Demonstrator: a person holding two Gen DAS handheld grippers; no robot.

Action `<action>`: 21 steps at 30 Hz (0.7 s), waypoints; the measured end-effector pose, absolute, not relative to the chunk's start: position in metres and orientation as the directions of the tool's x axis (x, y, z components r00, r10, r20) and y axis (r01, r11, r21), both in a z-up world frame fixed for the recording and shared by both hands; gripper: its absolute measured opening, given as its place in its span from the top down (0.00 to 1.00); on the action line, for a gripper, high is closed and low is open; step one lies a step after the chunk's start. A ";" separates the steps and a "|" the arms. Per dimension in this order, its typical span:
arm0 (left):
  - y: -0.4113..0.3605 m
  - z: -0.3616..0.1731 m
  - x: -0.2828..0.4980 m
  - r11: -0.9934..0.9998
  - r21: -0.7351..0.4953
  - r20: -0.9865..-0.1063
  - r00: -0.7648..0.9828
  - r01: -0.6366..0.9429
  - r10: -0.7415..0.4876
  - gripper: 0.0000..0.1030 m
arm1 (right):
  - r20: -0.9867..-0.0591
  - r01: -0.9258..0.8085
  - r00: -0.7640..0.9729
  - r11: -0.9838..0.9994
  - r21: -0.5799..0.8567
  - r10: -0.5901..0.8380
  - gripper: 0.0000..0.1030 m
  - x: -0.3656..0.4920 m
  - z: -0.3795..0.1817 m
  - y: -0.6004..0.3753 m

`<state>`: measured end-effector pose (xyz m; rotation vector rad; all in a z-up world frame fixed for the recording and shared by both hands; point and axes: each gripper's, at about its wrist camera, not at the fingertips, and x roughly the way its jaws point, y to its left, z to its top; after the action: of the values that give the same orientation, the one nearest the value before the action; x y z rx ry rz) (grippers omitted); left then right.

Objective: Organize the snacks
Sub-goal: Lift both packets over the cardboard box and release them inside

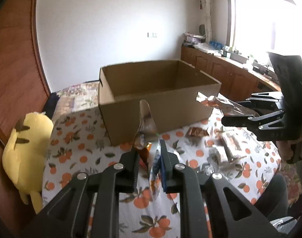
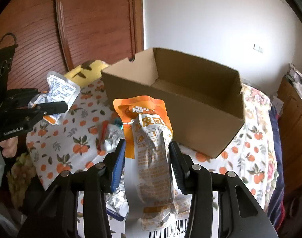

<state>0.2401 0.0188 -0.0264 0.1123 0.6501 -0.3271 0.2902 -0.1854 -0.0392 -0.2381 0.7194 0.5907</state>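
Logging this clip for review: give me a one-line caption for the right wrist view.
Right tool grips an orange snack pouch before an open cardboard box on a fruit-print tablecloth.

An orange-print tablecloth (image 1: 75, 144) carries a cardboard box (image 1: 170, 109) and loose snack packets (image 1: 230, 148).

A plain white wall (image 1: 111, 29) with a small switch plate (image 1: 152, 34) stands behind the table. To one side is a reddish wood slatted door (image 2: 95, 19). A bright window (image 1: 269, 19) floods light over a low wood cabinet (image 1: 220, 67) with a cluttered top, a curtain (image 1: 207, 6) hanging beside it
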 end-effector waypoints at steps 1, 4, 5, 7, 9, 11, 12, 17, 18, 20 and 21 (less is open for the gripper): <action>0.018 -0.023 0.243 0.942 0.004 -0.606 0.750 0.335 -0.265 0.85 | -0.675 -0.582 0.603 0.813 -0.008 0.425 0.57 0.290 -0.035 -0.188; 0.015 -0.015 0.251 0.941 0.007 -0.592 0.759 0.340 -0.269 0.85 | -0.663 -0.577 0.616 0.817 -0.013 0.425 0.57 0.291 -0.028 -0.192; 0.015 -0.013 0.254 0.940 0.007 -0.589 0.761 0.342 -0.272 0.85 | -0.659 -0.576 0.620 0.818 -0.013 0.426 0.57 0.292 -0.026 -0.194; 0.013 -0.009 0.260 0.938 0.003 -0.582 0.764 0.346 -0.280 0.85 | -0.654 -0.574 0.626 0.819 -0.017 0.425 0.57 0.294 -0.022 -0.196; 0.011 -0.007 0.266 0.937 0.000 -0.576 0.766 0.349 -0.285 0.85 | -0.650 -0.574 0.630 0.819 -0.021 0.425 0.57 0.295 -0.019 -0.198; 0.006 -0.004 0.271 0.934 -0.003 -0.571 0.767 0.356 -0.294 0.85 | -0.648 -0.577 0.632 0.816 -0.029 0.424 0.57 0.299 -0.017 -0.198; 0.003 -0.002 0.276 0.932 -0.003 -0.570 0.765 0.363 -0.300 0.85 | -0.647 -0.580 0.633 0.814 -0.032 0.425 0.57 0.301 -0.016 -0.199; -0.014 0.013 0.304 0.920 0.024 -0.561 0.767 0.392 -0.312 0.85 | -0.636 -0.581 0.641 0.813 -0.036 0.430 0.57 0.319 -0.006 -0.200; -0.016 0.015 0.308 0.919 0.027 -0.558 0.769 0.394 -0.314 0.85 | -0.636 -0.581 0.641 0.813 -0.034 0.431 0.57 0.323 -0.004 -0.200; -0.020 0.021 0.319 0.915 0.041 -0.547 0.776 0.401 -0.315 0.85 | -0.636 -0.581 0.645 0.812 -0.047 0.425 0.57 0.332 0.000 -0.201; -0.021 0.024 0.324 0.914 0.048 -0.543 0.779 0.403 -0.315 0.85 | -0.633 -0.579 0.650 0.814 -0.053 0.421 0.57 0.337 0.003 -0.201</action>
<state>0.3236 -0.0213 0.0236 0.1652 0.5565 -0.3896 0.3368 -0.2015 0.0030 -0.2610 0.6479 0.5750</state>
